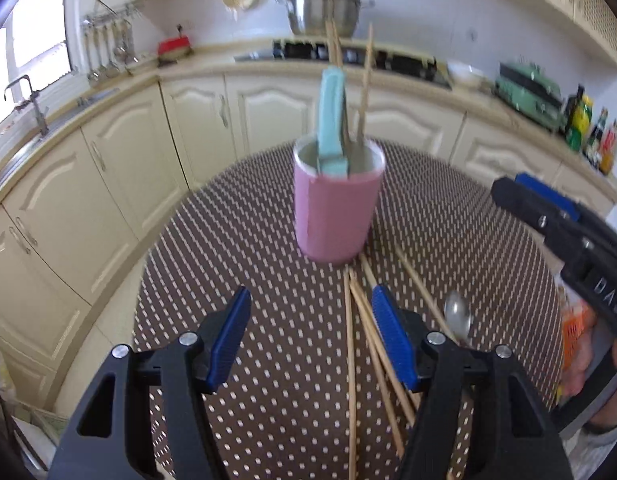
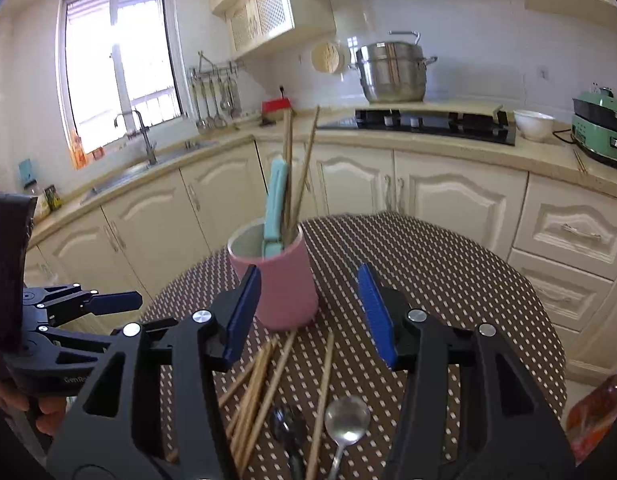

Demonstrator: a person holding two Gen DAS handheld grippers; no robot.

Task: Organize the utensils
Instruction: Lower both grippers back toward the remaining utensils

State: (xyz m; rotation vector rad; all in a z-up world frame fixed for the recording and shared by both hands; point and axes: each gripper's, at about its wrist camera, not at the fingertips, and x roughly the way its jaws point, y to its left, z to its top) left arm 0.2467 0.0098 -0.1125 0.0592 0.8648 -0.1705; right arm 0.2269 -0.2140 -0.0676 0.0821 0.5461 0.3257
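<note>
Left gripper (image 1: pixel 310 340): fingers spread, nothing between, above dotted bench (image 1: pixel 244 240). Pink cup (image 1: pixel 335 204) at bench centre, upright, holding teal utensil (image 1: pixel 330 120) and chopsticks. Loose chopsticks (image 2: pixel 264 384) and spoons (image 2: pixel 346 420) in front of cup. Right gripper (image 2: pixel 308 316): fingers spread, empty.

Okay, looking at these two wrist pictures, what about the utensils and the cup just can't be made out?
- Lower ends of the chopsticks and teal tool standing in the pink cup: hidden by the cup wall, both views.
- Spoon handles: cut off by the bottom edge, right wrist view.
- Count of loose chopsticks: they overlap and run under the open left gripper.
- The cup's contents: motion-blurred, left wrist view.
</note>
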